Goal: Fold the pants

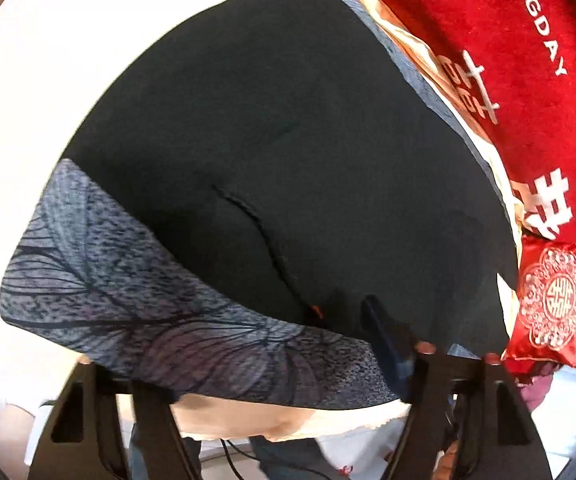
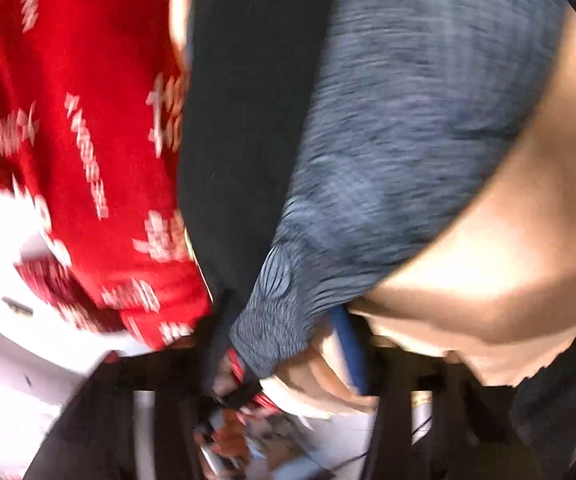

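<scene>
The pants are the largest thing in sight: a broad black spread ahead of and above the left gripper, with a blue-grey patterned band running along its near edge, right across the gap between the jaws. That band passes over the fingers' tips, so the near edge lies at the left jaws while the rest of the cloth stretches away from them, its length running off up and to the right. The left jaws stand partly apart, and whether their pads press the band cannot be told.

In the right wrist view, which is blurred, the same band gathers to a bunched corner just ahead of the right gripper. Its jaws look almost clenched; whether they pinch that corner cannot be told.

A red blanket lies beyond the far edge of the pants, and a small red pouch sits beside the left gripper's right finger.

Both grippers sit at the band, so the fold probably carries this edge away over the black cloth.
</scene>
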{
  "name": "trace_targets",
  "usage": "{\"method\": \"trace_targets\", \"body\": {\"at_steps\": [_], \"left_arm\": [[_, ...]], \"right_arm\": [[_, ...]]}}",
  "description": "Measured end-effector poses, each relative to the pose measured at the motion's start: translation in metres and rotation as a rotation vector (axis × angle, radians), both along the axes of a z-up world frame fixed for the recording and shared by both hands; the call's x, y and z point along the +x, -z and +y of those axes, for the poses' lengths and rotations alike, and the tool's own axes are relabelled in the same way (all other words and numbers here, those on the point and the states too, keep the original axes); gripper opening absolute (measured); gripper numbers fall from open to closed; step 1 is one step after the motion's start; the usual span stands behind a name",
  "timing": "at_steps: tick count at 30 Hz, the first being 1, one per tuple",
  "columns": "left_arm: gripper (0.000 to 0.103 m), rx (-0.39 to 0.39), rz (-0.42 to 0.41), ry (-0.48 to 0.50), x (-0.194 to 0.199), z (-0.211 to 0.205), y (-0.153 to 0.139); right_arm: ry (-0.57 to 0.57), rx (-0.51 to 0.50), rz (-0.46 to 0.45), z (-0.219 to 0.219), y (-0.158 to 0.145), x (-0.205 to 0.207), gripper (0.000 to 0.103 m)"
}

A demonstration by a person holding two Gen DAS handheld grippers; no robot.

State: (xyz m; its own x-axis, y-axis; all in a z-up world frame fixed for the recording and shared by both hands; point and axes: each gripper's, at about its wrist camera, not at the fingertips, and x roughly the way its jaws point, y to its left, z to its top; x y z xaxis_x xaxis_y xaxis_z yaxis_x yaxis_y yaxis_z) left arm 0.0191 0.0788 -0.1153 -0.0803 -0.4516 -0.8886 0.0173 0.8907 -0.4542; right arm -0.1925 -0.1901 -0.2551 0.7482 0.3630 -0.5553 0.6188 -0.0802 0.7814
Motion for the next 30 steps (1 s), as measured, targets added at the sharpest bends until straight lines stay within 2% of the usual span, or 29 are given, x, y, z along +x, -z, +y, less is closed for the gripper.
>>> {"method": "trace_targets", "body": {"at_steps": [1,3,8,11,17,20,22,23,24,26,28,29,30], "left_arm": [[0.043,0.026,-0.002,-0.002,0.001,0.003,-0.001],[0.029,0.022,0.000,-0.019,0.002,0.013,-0.005],[0.029,-0.008,-0.048,-0.026,0.010,0.010,-0.036],[0.029,-0.021,-0.090,-0.047,0.022,-0.006,-0.058],[0.029,-0.039,-0.185,-0.090,0.085,-0.055,-0.091],[0.029,-0.010,-0.238,-0.080,0.126,-0.082,-0.088],[0.029,0.012,-0.255,-0.067,0.151,-0.098,-0.077],[0.029,0.044,-0.258,-0.046,0.164,-0.108,-0.066],[0.029,0.068,-0.254,-0.032,0.173,-0.116,-0.058],[0.029,0.090,-0.242,-0.027,0.184,-0.125,-0.044],[0.029,0.082,-0.228,-0.049,0.188,-0.128,-0.040],[0.029,0.080,-0.222,-0.059,0.188,-0.129,-0.040],[0.029,0.079,-0.219,-0.063,0.188,-0.130,-0.040]], "right_arm": [[0.007,0.000,0.012,0.001,-0.002,-0.001,0.009],[-0.017,-0.035,0.007,-0.001,-0.017,-0.003,0.008],[-0.158,-0.122,-0.021,-0.020,-0.065,0.020,0.007],[-0.249,-0.173,-0.025,-0.036,-0.093,0.052,0.007],[-0.320,-0.230,-0.057,-0.085,-0.133,0.122,0.007],[-0.359,-0.288,-0.081,-0.118,-0.146,0.174,0.007],[-0.374,-0.289,-0.091,-0.143,-0.143,0.212,0.007],[-0.392,-0.296,-0.075,-0.154,-0.137,0.227,0.007],[-0.425,-0.318,-0.020,-0.164,-0.130,0.247,0.007],[-0.467,-0.292,-0.014,-0.167,-0.124,0.265,0.008],[-0.515,-0.237,-0.068,-0.151,-0.127,0.265,0.010],[-0.532,-0.205,-0.083,-0.141,-0.126,0.258,0.012],[-0.555,-0.152,-0.093,-0.123,-0.123,0.244,0.029]]}}
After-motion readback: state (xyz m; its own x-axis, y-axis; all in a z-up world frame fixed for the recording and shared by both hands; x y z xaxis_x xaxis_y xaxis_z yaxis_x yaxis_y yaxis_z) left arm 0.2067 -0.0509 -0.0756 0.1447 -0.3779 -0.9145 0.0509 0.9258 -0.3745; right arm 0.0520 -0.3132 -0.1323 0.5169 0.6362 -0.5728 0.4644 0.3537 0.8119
